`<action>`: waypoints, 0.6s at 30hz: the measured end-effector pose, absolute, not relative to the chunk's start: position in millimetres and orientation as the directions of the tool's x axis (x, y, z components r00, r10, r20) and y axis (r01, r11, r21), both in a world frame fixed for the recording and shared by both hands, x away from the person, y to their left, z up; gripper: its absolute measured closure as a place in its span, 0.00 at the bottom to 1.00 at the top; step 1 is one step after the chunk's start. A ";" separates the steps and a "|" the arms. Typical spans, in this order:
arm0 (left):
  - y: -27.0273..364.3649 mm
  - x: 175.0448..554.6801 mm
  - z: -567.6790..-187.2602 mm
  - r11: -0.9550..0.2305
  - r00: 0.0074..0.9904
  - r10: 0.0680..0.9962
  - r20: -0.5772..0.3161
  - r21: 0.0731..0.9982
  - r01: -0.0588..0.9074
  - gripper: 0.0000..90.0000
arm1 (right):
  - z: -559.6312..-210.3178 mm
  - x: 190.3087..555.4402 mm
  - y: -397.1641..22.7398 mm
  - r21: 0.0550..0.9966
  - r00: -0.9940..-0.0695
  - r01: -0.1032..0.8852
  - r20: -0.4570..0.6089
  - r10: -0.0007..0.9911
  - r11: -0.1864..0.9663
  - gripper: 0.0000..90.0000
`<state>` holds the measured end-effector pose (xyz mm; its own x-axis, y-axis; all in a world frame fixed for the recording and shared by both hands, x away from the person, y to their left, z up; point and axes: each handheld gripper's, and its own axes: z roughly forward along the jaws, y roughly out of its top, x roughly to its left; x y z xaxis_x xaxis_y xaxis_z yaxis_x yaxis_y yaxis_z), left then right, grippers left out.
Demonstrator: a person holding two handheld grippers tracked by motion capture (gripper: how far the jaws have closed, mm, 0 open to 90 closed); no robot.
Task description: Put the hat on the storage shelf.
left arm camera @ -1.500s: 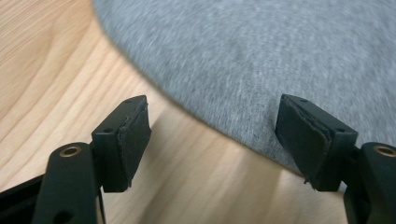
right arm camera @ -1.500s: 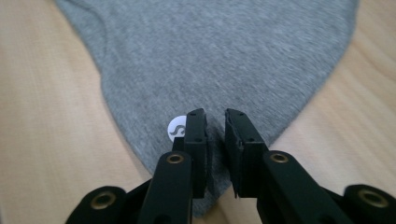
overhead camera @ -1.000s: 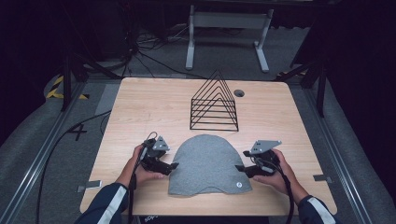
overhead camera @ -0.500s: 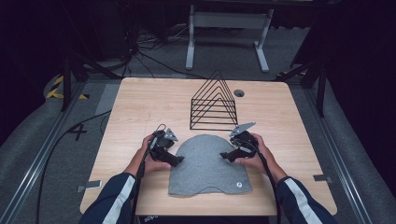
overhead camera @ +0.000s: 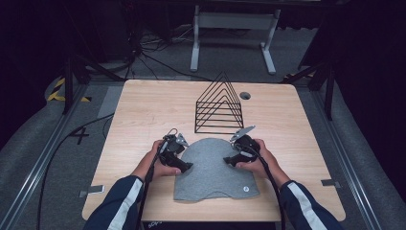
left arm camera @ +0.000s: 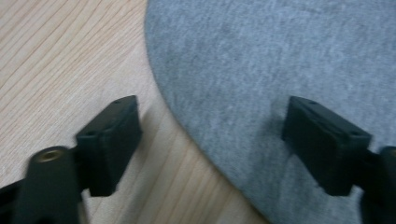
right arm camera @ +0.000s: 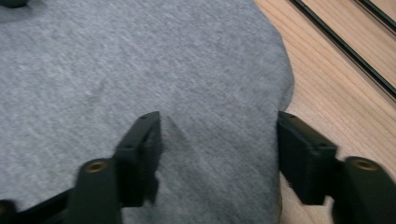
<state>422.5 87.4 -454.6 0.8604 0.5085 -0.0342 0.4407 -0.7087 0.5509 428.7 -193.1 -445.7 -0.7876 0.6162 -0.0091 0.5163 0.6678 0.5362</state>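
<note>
High view, grey knit dome-shaped cap (overhead camera: 213, 167), wooden table (overhead camera: 143, 110)

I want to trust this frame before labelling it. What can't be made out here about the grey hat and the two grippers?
- Grey hat: high view, side edges hidden under both grippers.
- Left gripper: left gripper view, blur hides whether its fingers press the fabric.
- Right gripper: same in the right gripper view.
- Round tag: high view, too small to read.

Grey cap (overhead camera: 214, 168), black wire rack (overhead camera: 219, 106), pale wood-grain table (overhead camera: 143, 110).
</note>
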 end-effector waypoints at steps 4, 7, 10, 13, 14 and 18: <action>85.8 424.6 -451.5 -0.698 0.852 0.522 -0.051 0.549 0.460 0.59 | -443.6 427.7 -194.4 0.535 -0.795 0.516 0.009 0.607 0.669 0.68; 85.8 428.4 -451.6 -0.685 0.854 0.515 -0.077 0.562 0.464 0.74 | -443.2 429.4 -198.6 0.539 -0.797 0.529 0.049 0.602 0.656 0.83; 86.6 430.2 -452.1 -0.683 0.863 0.496 -0.099 0.569 0.458 0.88 | -443.8 430.7 -202.9 0.547 -0.801 0.534 0.083 0.593 0.644 0.91; 86.1 429.8 -448.7 -0.695 0.872 0.485 -0.067 0.575 0.431 0.93 | -440.3 429.9 -206.1 0.567 -0.806 0.518 0.074 0.587 0.640 0.93; 86.0 429.3 -447.1 -0.688 0.870 0.487 -0.073 0.583 0.433 0.94 | -437.7 428.7 -207.0 0.576 -0.804 0.517 0.075 0.589 0.633 0.93; 86.0 426.9 -430.3 -0.687 0.886 0.463 -0.038 0.617 0.385 0.95 | -421.5 423.6 -213.3 0.622 -0.807 0.483 0.044 0.589 0.616 0.93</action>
<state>426.9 86.0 -430.3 0.8856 0.4629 -0.0376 0.3851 -0.6866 0.6167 423.6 -213.3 -421.5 -0.8071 0.5888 0.0437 0.4833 0.6163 0.6217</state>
